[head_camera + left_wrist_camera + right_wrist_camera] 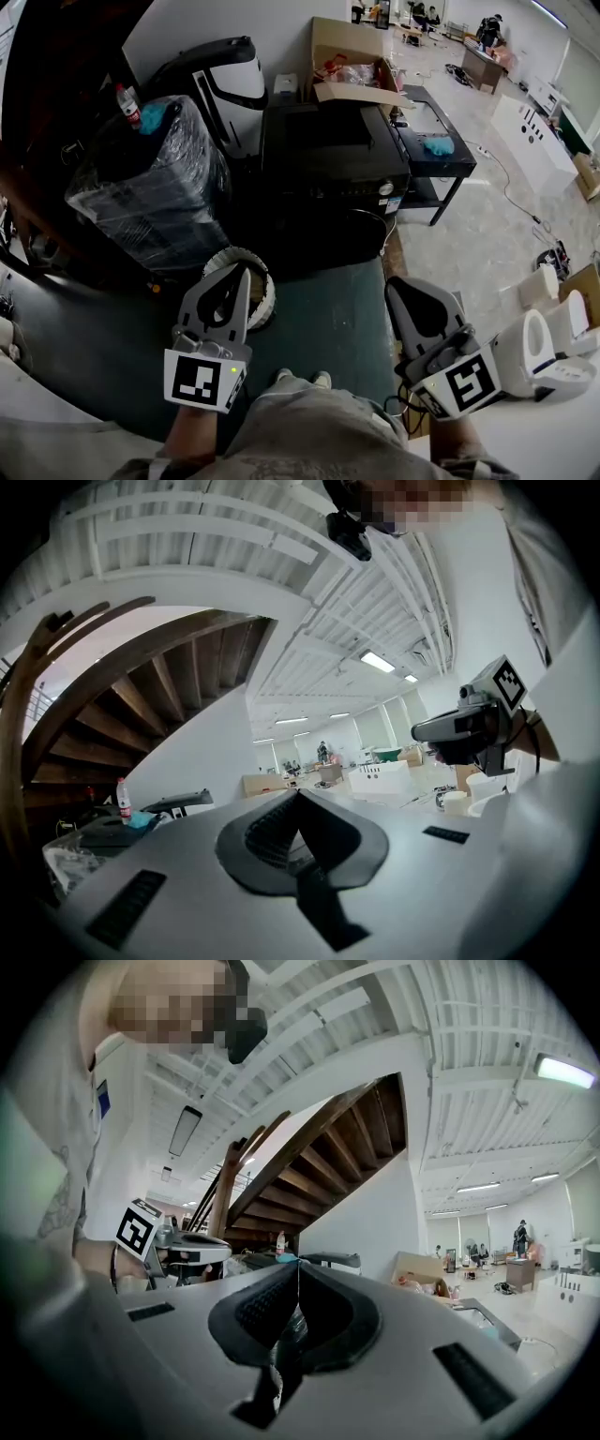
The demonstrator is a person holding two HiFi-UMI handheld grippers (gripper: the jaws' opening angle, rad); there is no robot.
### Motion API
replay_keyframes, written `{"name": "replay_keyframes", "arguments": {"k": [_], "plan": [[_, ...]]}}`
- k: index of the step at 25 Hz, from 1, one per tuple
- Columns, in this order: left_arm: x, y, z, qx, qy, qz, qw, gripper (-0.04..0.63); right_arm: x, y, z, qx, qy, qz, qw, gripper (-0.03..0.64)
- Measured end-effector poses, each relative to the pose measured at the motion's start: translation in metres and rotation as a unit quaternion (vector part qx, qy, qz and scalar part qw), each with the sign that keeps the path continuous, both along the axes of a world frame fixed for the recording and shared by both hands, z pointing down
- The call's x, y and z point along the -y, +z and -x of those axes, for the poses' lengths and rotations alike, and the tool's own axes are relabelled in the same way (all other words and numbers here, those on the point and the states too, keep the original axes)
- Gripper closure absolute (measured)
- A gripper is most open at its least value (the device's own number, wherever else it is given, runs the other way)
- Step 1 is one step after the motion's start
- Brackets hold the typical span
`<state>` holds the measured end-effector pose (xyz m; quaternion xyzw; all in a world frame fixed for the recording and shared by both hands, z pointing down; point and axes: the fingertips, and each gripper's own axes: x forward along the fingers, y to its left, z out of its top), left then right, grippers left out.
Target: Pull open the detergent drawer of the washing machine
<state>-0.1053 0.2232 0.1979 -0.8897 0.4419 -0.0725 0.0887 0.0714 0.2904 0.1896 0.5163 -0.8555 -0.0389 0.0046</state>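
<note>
The black washing machine [333, 164] stands ahead of me on the floor, its front panel with a round knob [386, 188] facing me. I cannot make out the detergent drawer on the dark panel. My left gripper [240, 271] is held low near my body, well short of the machine, jaws shut and empty. My right gripper [397, 283] is level beside it, also shut on nothing. In the left gripper view the jaws [298, 794] meet at a point, and the right gripper [452, 729] shows off to the side. The right gripper view shows its closed tips [298, 1266].
A plastic-wrapped black bundle [150, 192] stands left of the machine, with a white and black appliance [228, 86] behind it. An open cardboard box [349, 67] and a black low table [436, 145] lie to the right. A white round basket [260, 286] sits by my left gripper.
</note>
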Motion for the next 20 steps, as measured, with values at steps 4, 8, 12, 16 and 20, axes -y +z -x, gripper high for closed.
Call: {"name": "replay_keyframes", "arguments": {"k": [4,8,12,16,20], "plan": [[0.002,-0.005,-0.002,-0.018,0.006,-0.013,0.9997,0.566,0.001,0.007,-0.003,0.003,0.001,0.016,1.0,0.586],[0.01,-0.002,-0.002,-0.027,-0.003,-0.008,0.9996,0.217,0.004,0.011,-0.002,0.002,-0.002,0.023,1.0,0.586],[0.021,-0.003,0.001,-0.028,-0.011,-0.014,0.9995,0.201,0.012,0.012,-0.004,-0.001,0.001,0.027,1.0,0.586],[0.039,0.002,-0.002,-0.035,-0.007,-0.006,0.9993,0.199,0.025,0.017,-0.008,0.001,0.01,0.038,0.999,0.586],[0.06,0.012,-0.005,-0.047,-0.002,0.011,0.9988,0.199,0.045,0.023,-0.01,-0.008,0.008,0.041,0.999,0.586]]}}
